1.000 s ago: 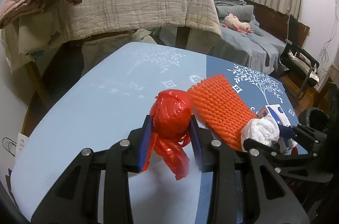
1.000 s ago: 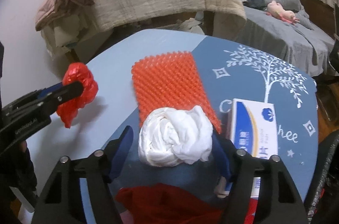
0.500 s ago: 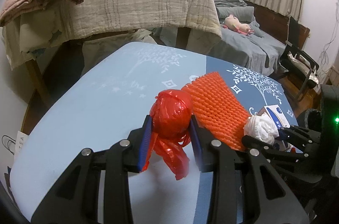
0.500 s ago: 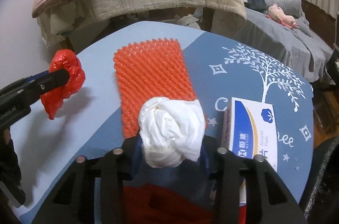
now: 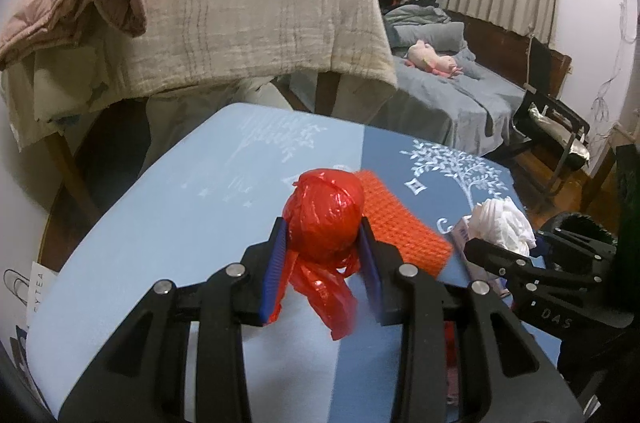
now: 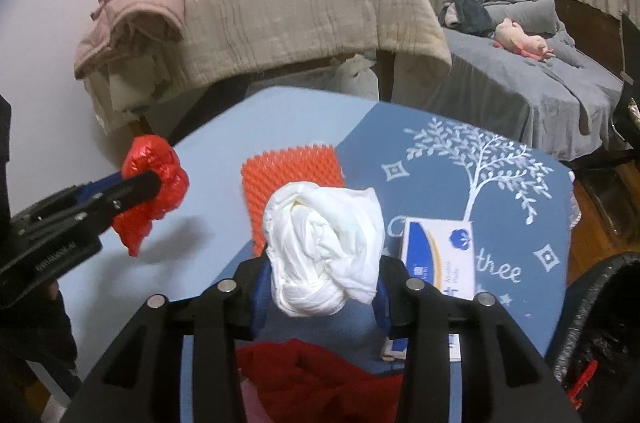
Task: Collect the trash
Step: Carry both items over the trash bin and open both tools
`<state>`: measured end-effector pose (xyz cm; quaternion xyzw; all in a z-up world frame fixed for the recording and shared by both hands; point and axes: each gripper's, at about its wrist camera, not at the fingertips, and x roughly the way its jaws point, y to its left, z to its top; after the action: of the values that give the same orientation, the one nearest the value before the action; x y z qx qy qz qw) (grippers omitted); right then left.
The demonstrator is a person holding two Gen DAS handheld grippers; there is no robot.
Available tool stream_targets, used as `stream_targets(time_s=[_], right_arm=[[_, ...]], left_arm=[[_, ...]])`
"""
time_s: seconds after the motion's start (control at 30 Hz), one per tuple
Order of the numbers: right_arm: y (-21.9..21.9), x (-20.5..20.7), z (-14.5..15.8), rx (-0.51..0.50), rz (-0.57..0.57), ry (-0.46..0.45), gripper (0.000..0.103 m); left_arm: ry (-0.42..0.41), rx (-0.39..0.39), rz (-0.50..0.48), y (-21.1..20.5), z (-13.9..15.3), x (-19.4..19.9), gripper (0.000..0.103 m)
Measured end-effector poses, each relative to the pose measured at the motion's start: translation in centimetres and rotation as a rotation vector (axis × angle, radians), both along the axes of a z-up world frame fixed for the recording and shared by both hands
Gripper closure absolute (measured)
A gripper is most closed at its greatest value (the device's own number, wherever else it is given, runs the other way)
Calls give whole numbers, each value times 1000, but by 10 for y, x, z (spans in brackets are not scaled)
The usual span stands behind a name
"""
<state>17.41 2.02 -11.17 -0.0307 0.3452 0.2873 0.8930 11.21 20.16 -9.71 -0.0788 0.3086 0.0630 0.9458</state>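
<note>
- Gripping a knotted red plastic bag (image 5: 324, 213), the left claw (image 5: 323, 255) has its blue pads pressed against both sides of the ball, with loose tails dangling below at 6 o'clock, clear of the bench (image 5: 168, 223).
- The right claw (image 6: 322, 287) is closed on a wadded white plastic bag (image 6: 324, 247), held above the bench; in the left view that wad sits at 3 o'clock of the red one.
- Flat on the bench lies an orange foam net (image 6: 292, 167), at 12 o'clock from the white wad, and a blue-and-white box of alcohol pads (image 6: 438, 255) rests just beside it at 3 o'clock.
- A dark bin (image 6: 600, 335) with a black liner shows at 4 o'clock in the right view, off the bench edge; I judge it the likely drop point.
- Red cloth (image 6: 320, 379) lies under the right claw at 6 o'clock.
- Risks as I judge them: both bags are slick and springy, so a loosened squeeze could let either one squirt out and fall to the floor.
- The red bag's hanging tails could snag on the bench edge or the bin rim and pull the ball free.
- Two claws heading for one bin mouth could collide; going one at a time looks safer.
- The foam net is not yet collected.
</note>
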Motion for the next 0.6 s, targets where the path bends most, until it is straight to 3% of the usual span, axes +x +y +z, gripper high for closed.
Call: stream_targets(time_s=[0.6], right_arm=[[-56,-29,49,62,-55,-91,62]], left_arm=[[-63,4,-94,-60,36,-14,69]])
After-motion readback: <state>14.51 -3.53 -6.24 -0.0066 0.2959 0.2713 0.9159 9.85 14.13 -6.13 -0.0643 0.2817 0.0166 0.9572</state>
